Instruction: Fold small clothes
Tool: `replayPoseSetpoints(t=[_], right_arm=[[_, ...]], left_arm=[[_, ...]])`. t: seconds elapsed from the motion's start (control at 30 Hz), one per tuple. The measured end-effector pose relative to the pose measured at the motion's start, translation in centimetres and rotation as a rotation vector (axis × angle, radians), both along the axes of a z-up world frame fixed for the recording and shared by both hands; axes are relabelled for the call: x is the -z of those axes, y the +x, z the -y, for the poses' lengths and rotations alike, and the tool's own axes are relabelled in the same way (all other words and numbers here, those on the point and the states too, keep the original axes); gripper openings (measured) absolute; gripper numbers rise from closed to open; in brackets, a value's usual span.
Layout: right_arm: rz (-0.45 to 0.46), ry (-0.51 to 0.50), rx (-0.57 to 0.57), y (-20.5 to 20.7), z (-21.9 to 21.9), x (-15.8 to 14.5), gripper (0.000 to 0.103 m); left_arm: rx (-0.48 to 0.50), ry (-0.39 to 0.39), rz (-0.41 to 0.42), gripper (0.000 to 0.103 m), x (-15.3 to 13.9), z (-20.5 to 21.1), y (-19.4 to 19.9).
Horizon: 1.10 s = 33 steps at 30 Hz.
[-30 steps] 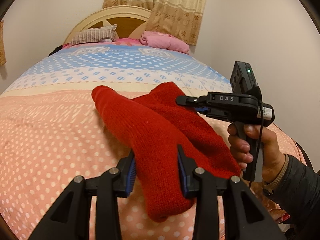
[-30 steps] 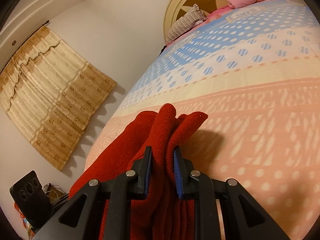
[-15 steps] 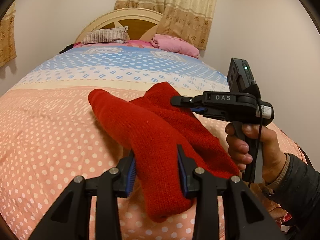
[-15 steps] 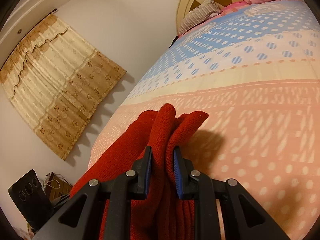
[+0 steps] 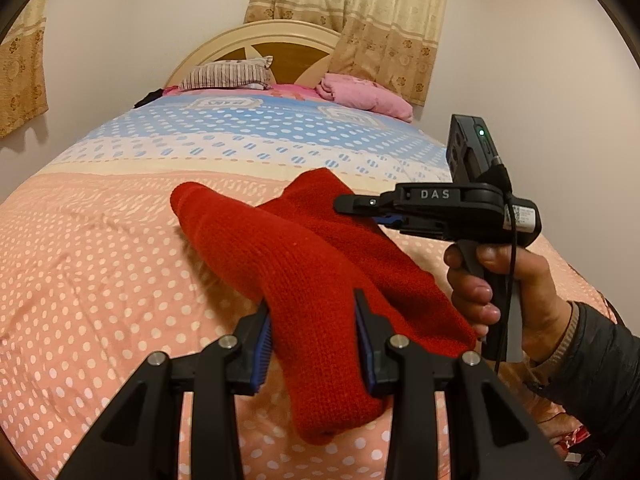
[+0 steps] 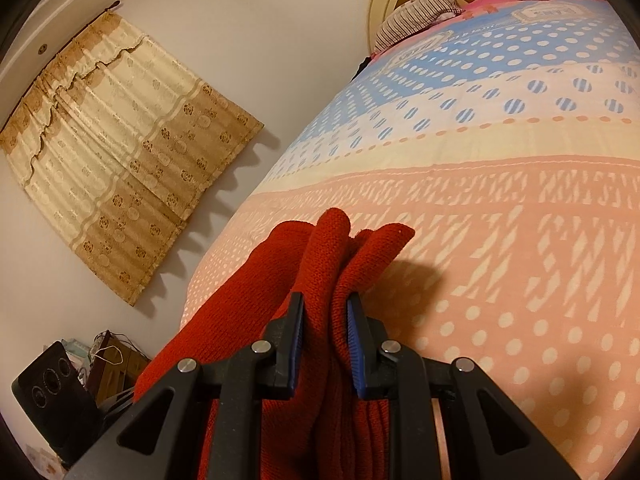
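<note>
A red knitted garment (image 5: pixel 296 248) is held above the bed, doubled over on itself. My left gripper (image 5: pixel 314 338) is shut on its near folded end, which droops below the jaws. My right gripper (image 6: pixel 324 338) is shut on the bunched far edge of the same garment (image 6: pixel 332 248); in the left wrist view the right gripper (image 5: pixel 360 206) comes in from the right, held by a hand, its tip against the red fabric. The lower part of the garment is hidden behind the gripper bodies.
The bed (image 5: pixel 100 264) has a dotted pink, cream and blue quilt. A striped pillow (image 5: pixel 228 76) and a pink pillow (image 5: pixel 360 96) lie by the wooden headboard (image 5: pixel 280 46). Curtains (image 6: pixel 116 184) hang on the walls. Clutter (image 6: pixel 104 360) stands on the floor.
Both grippers have kept their hold. The garment and both hands have drifted slightly; the views have shifted a little toward the headboard.
</note>
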State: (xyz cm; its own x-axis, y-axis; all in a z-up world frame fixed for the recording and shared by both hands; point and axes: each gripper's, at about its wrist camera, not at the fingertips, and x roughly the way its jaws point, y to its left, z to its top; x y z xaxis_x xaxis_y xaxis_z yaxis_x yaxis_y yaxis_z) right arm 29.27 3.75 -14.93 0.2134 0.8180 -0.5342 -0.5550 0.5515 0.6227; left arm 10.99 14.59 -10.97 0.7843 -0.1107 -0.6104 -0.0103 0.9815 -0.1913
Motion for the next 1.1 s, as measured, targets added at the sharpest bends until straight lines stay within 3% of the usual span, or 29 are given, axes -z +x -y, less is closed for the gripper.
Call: replayPoseSetpoints(t=[0.57, 1.1], right_arm=[[-0.044, -0.011, 0.010, 0.9, -0.4, 1.8, 0.021], [-0.100, -0.016, 0.059, 1.6, 1.0, 4.0, 0.021]], left_arm=[[-0.014, 0.074, -0.051, 0.037, 2.3, -0.3, -1.2], [-0.037, 0.085, -0.114, 0.050, 4.3, -0.6, -1.0]])
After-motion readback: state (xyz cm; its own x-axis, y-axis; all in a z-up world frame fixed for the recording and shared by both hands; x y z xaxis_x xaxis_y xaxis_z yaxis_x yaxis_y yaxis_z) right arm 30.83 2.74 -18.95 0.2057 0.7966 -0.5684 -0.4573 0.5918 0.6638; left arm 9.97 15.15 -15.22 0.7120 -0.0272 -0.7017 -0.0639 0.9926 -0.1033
